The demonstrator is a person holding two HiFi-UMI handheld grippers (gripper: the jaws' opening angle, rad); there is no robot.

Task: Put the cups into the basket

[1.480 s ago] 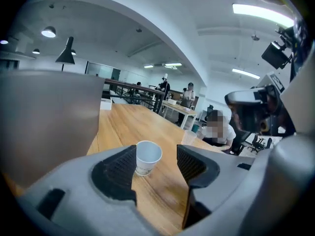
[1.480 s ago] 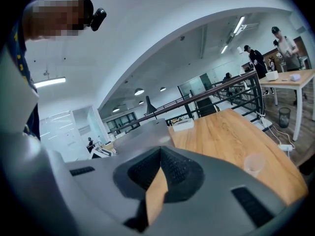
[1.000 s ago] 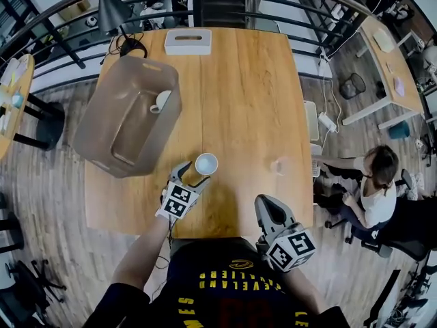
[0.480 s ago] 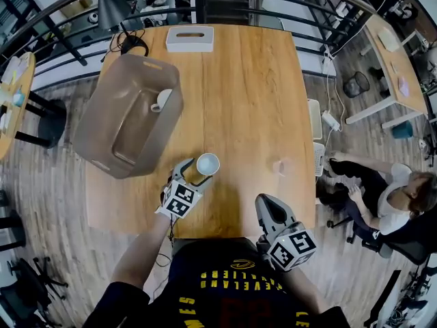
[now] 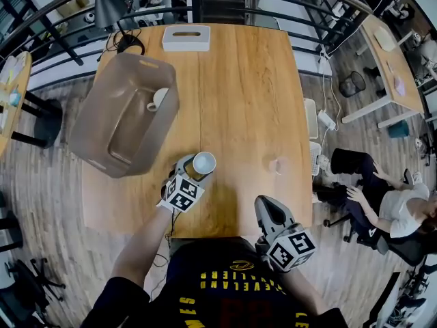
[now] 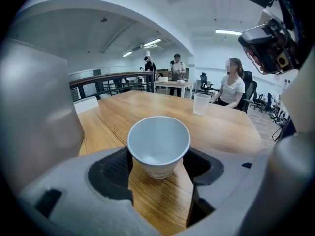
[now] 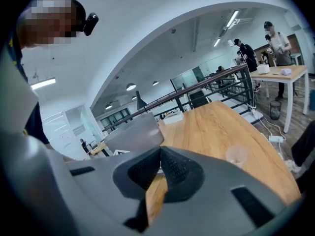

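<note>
Grey basket [image 5: 102,135] is seen at the left of the table [image 5: 239,80], with a white cup [image 5: 158,100] inside. A paper cup [image 6: 158,141] is pinched between the left gripper's [image 6: 160,163] pads near the table's front edge. "CLEVELAND" is read on the shirt [image 5: 225,285]. The right gripper's [image 7: 160,161] jaws are pressed together, empty. A clear cup [image 7: 236,155] stands apart at the right.

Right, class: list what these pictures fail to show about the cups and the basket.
- Head view: the paper cup hides its own base under its rim, and the left gripper covers the rest, so standing or lifted is unclear.
- Head view: only part of the white cup shows at the wall of the basket; its shape is unclear.
- All views: the clear cup is too small and faint to tell its contents.
</note>
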